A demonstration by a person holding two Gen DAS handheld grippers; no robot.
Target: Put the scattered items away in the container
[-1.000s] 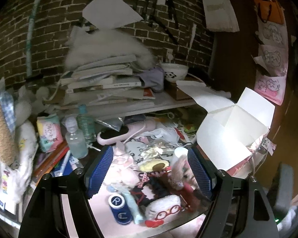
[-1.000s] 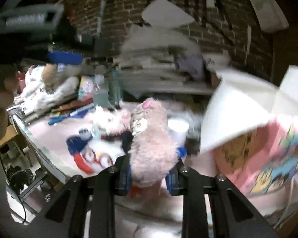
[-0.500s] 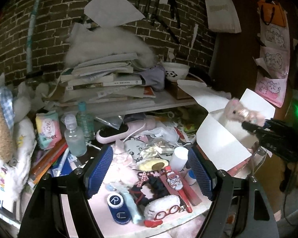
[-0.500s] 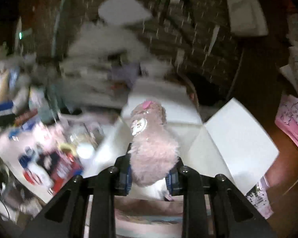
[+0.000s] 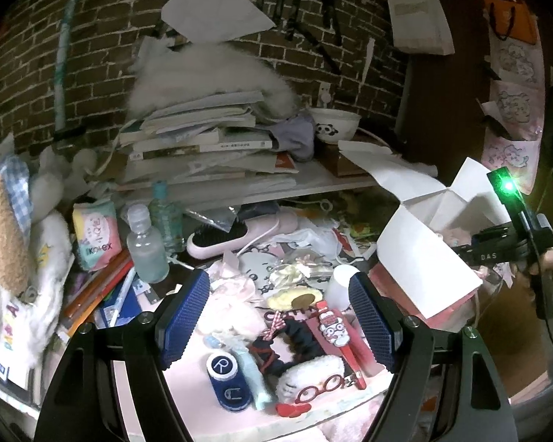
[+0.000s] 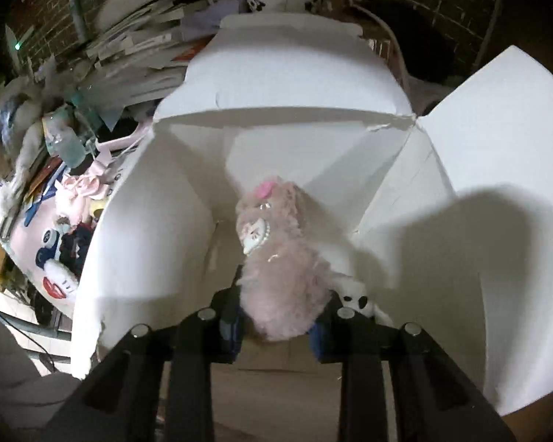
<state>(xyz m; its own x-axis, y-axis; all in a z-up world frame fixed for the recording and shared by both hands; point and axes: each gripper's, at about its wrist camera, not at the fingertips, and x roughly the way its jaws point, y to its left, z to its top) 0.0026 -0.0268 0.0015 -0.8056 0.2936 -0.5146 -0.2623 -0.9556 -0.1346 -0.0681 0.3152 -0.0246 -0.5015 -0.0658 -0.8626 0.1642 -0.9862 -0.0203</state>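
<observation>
Clamped by its soft, light, squashable middle, a pink plush toy hangs in the right gripper over the open white box at the bench's right edge, while the left gripper gapes empty above scattered trinkets.

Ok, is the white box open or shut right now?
Open. The white cardboard box has its flaps spread outward, and the right gripper holds a pink plush toy over its opening.
</observation>
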